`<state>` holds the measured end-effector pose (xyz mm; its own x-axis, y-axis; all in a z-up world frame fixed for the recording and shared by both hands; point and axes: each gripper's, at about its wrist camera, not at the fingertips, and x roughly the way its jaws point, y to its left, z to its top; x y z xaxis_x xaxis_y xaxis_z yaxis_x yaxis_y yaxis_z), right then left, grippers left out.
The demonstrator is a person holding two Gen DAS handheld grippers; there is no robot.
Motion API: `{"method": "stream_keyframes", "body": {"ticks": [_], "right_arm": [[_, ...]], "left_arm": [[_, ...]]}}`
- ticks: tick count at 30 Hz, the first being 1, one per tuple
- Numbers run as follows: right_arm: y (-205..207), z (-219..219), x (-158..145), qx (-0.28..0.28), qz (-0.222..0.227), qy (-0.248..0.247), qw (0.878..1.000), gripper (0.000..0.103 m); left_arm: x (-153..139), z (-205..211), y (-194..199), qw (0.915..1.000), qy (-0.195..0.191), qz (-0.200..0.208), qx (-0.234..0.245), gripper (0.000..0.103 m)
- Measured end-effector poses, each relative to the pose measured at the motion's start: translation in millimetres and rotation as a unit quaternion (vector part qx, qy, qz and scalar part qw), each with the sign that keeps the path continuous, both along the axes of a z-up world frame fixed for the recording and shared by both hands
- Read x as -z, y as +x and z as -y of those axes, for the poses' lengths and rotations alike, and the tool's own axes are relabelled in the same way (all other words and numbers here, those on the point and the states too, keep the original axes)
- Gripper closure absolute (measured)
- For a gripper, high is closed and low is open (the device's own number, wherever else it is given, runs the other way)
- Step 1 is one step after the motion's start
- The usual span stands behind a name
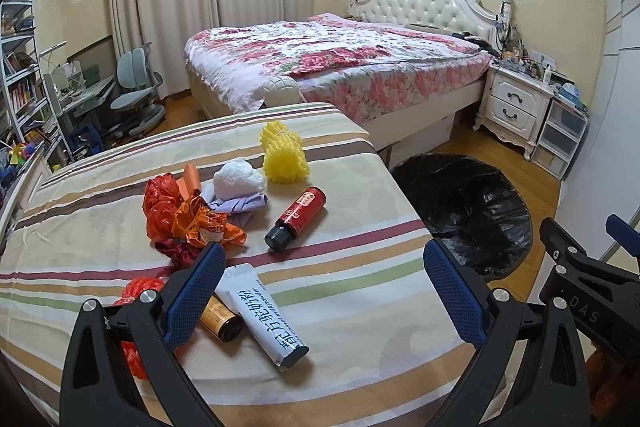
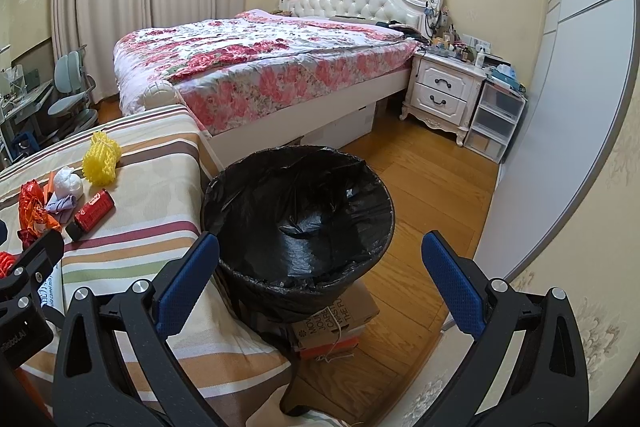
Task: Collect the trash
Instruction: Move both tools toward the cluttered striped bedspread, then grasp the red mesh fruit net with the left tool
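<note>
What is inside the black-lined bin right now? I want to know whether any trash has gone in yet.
The bin shows only its crinkled black liner; no trash is visible on the shiny bottom. The near inner wall is hidden behind the rim. Both grippers, left and right, are open and empty.

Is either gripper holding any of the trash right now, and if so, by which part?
Nothing is held. The left gripper is open above the white tube on the striped table; the right gripper is open and empty over the black-lined bin.
</note>
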<state>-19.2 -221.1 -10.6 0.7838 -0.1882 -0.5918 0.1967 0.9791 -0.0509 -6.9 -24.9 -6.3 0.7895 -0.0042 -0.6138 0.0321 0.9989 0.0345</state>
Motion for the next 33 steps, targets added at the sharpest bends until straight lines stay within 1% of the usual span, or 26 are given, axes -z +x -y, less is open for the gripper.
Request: {"method": "stream_keyframes", "body": {"ticks": [4, 8, 11, 16, 20, 25, 27, 28, 30, 32, 33], "right_arm": [[-1.4, 1.1, 3.1, 0.0, -0.001, 0.002, 1.0, 0.004], [-4.1, -0.5, 5.8, -0.002, -0.004, 0.006, 1.0, 0.004], [-7.5, -5.7, 8.0, -0.008, -0.005, 0.01, 1.0, 0.004], [-6.5, -18.9, 2.7, -0.028, -0.008, 0.012, 1.0, 0.006], [-4.9, -35.0, 1.4, -0.054, -0.017, 0.019, 0.998, 0.018], [-7.5, -62.5, -0.3, -0.086, -0.023, 0.018, 0.996, 0.02], [-9.1, -73.8, -0.8, -0.101, -0.026, 0.015, 0.994, 0.024], [-7.6, -76.2, -2.2, -0.107, -0.029, 0.014, 0.994, 0.024], [-8.4, -84.9, -1.4, -0.117, -0.033, 0.015, 0.992, 0.025], [-8.9, -91.7, -0.4, -0.126, -0.037, 0.013, 0.991, 0.025], [-9.6, -94.4, -0.6, -0.13, -0.037, 0.012, 0.991, 0.025]], "left_arm": [[-0.5, 0.2, 0.3, 1.0, -0.001, -0.001, 0.0, 0.006], [3.1, 6.6, -7.8, 1.0, -0.002, -0.002, 0.003, 0.006], [3.8, 8.1, -12.9, 1.0, 0.005, -0.001, 0.006, 0.007], [6.6, 4.2, -28.4, 0.9999, 0.016, -0.003, -0.001, 0.007], [4.6, -11.8, -38.9, 0.9996, 0.024, -0.007, -0.016, 0.007], [4.2, -36.3, -53.0, 0.9988, 0.028, -0.012, -0.038, 0.008], [3.5, -49.4, -57.6, 0.9984, 0.029, -0.014, -0.047, 0.01], [2.9, -56.1, -59.3, 0.998, 0.03, -0.017, -0.053, 0.01], [3.3, -67.6, -63.1, 0.9974, 0.03, -0.022, -0.061, 0.014], [5.1, -79.9, -64.1, 0.9968, 0.032, -0.03, -0.067, 0.022], [6.3, -84.6, -64.7, 0.9966, 0.03, -0.035, -0.068, 0.023]]}}
